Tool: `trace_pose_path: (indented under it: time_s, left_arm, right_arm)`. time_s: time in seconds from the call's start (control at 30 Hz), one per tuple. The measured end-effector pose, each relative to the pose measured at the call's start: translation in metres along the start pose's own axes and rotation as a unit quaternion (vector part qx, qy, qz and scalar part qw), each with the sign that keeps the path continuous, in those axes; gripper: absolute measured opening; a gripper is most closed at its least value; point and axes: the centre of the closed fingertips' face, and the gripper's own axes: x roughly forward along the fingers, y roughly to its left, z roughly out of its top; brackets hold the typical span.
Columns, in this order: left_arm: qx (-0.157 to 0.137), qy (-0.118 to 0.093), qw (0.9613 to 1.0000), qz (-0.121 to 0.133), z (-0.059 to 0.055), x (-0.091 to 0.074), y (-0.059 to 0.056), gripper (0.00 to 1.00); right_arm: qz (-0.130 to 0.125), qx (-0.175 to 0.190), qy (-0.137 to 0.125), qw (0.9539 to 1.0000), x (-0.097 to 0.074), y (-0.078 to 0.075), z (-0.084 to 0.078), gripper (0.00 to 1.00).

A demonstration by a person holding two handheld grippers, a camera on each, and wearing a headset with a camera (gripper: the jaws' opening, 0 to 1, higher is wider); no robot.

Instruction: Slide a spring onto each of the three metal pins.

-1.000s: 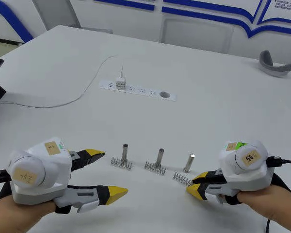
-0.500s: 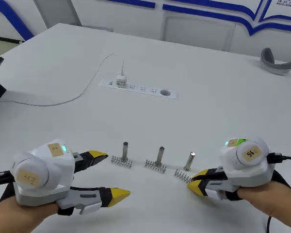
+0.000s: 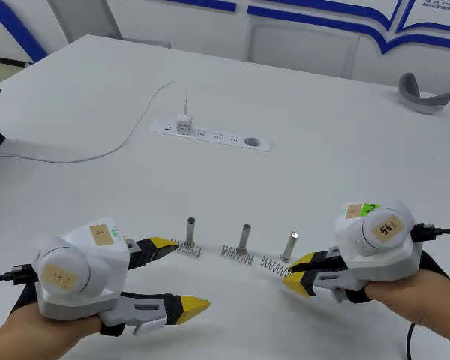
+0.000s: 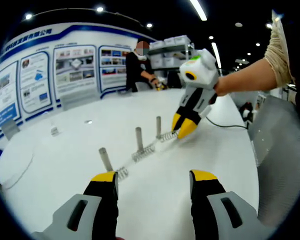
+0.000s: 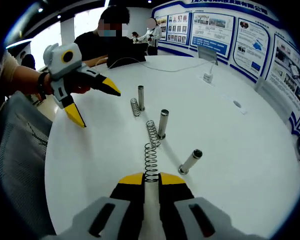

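Beside the rightmost pin [image 3: 289, 245] on the counter [image 3: 300, 180], a spring [image 3: 272, 265] is clenched by the right hand-held gripper [image 3: 291, 274]; the left hand-held gripper [image 3: 184, 276] is held spread, ungrasping.

A bright, evenly lit indoor scene is shown. The white table [image 3: 322, 165] is lit from above by ceiling lights [image 4: 197, 9], seen as strips and spots from 10 to 1 o'clock in the left gripper view. Only faint, soft shadows are cast beside the pins [image 3: 244, 237]. The tabletop is nearly washed out to white. Both gripper views are bent by fisheye distortion toward the edges. The spring [image 5: 150, 159] is rendered sharply, while the far background is slightly soft.
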Motion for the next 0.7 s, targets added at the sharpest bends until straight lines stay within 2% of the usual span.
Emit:
trace_pose_path:
  time_s: [0.33, 0.7]
  left_arm:
    - [0.015, 0.0, 0.9998, -0.016, 0.002, 0.008, -0.008, 0.51]
    - [0.035, -0.003, 0.9987, -0.036, 0.008, 0.018, -0.019, 0.42]
  right_arm:
    - [0.035, -0.047, 0.005, 0.9983, 0.005, 0.02, 0.018, 0.11]
    - [0.073, -0.094, 0.019, 0.9928, 0.009, 0.042, 0.029, 0.11]
